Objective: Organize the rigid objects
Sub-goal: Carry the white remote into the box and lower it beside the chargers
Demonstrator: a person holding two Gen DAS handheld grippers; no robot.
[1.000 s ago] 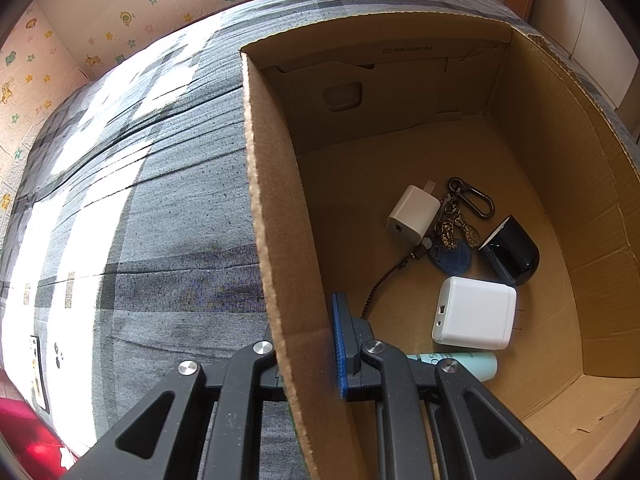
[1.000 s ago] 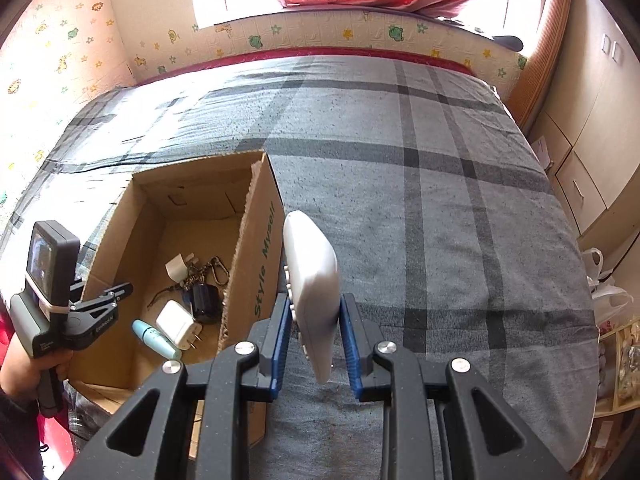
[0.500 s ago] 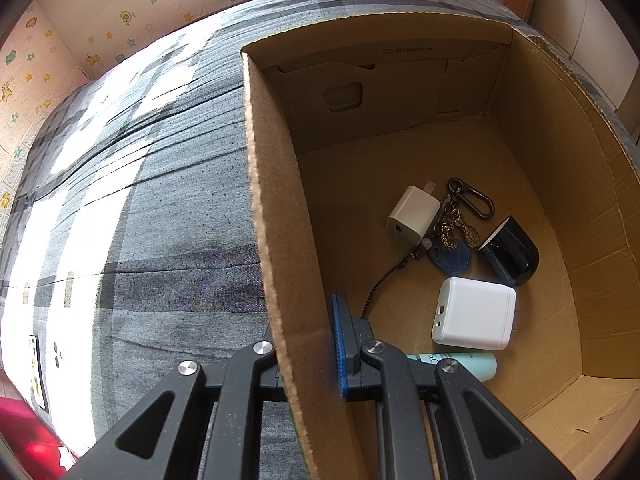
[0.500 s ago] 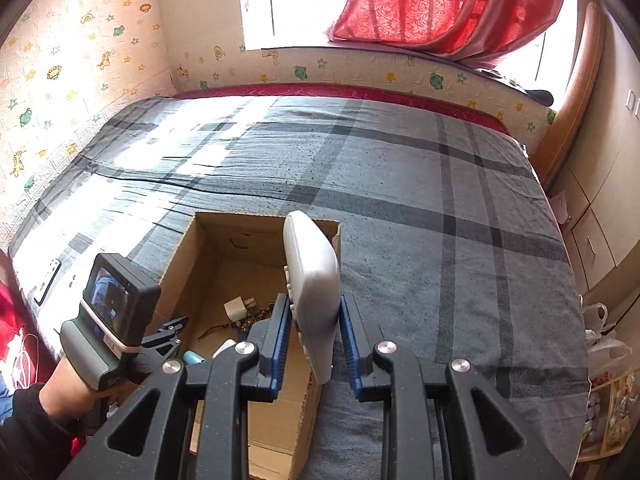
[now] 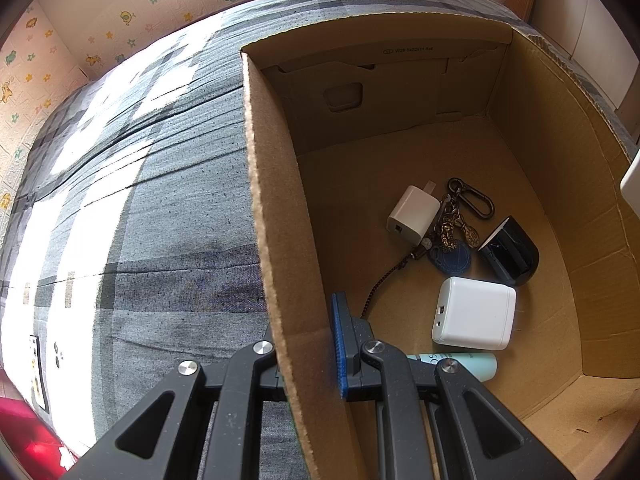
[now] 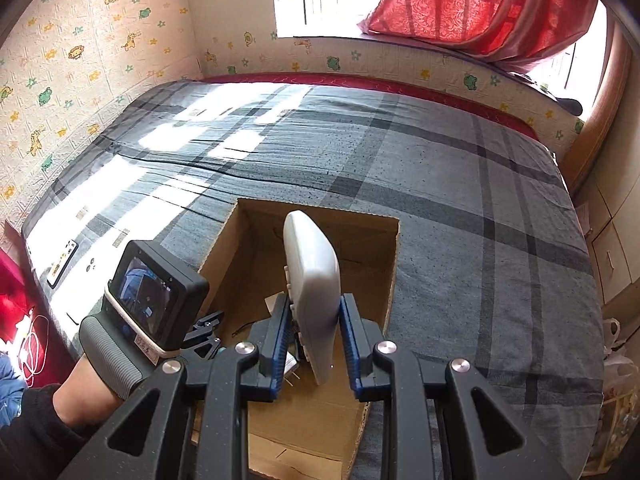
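Right wrist view shows the remote (image 6: 310,280) clamped upright in the right tool (image 6: 314,350) above the box (image 6: 394,276) on the bed (image 6: 460,184), while the left tool (image 5: 308,344) pinches the box's left wall beside chargers (image 5: 474,314), keys (image 5: 452,232) inside.

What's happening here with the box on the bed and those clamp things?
A person is tidying small items into a cardboard box that sits on the bed. The left claw is clamped on the box's side wall. The right claw grips a white remote upright above the open box, not yet let go. Already inside lie two white chargers, a key bunch, a black case and a pale green tube.
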